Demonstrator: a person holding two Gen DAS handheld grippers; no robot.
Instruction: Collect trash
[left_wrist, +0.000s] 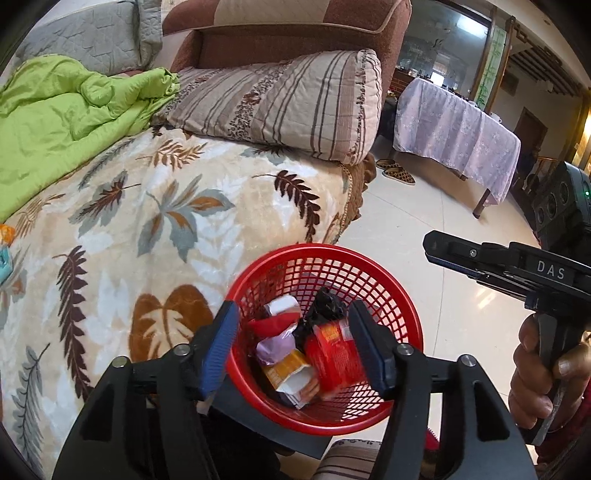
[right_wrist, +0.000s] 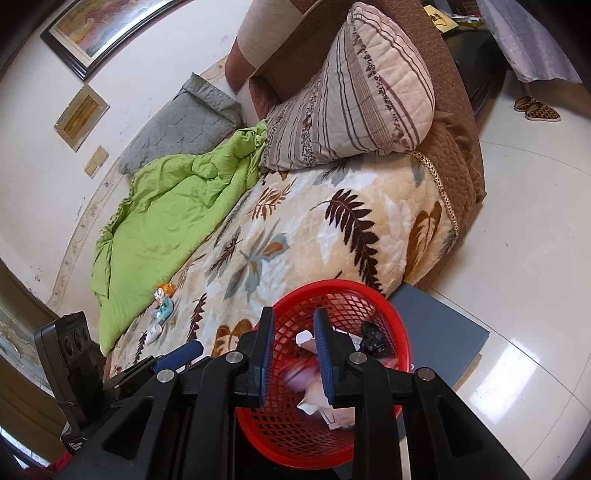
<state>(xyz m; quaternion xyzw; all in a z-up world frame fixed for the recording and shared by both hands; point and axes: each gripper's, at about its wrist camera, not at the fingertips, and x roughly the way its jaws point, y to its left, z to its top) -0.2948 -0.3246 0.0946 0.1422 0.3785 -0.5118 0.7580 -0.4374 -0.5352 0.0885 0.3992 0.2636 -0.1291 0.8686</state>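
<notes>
Left claw (left_wrist: 293, 349) open, empty, above red basket (left_wrist: 402, 321); wrappers (left_wrist: 291, 369) below: light, crinkly, pinch loose edge. Right claw (right_wrist: 293, 356) part-open, empty.

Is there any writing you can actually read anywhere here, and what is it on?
"DAS": white letters on the black body of the right gripper.
Red packet in the red basket: print too blurred to read.
Orange carton: print unreadable.

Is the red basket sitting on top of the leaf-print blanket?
No, the red basket stands beside the bed on a grey surface, off the leaf-print blanket.
</notes>
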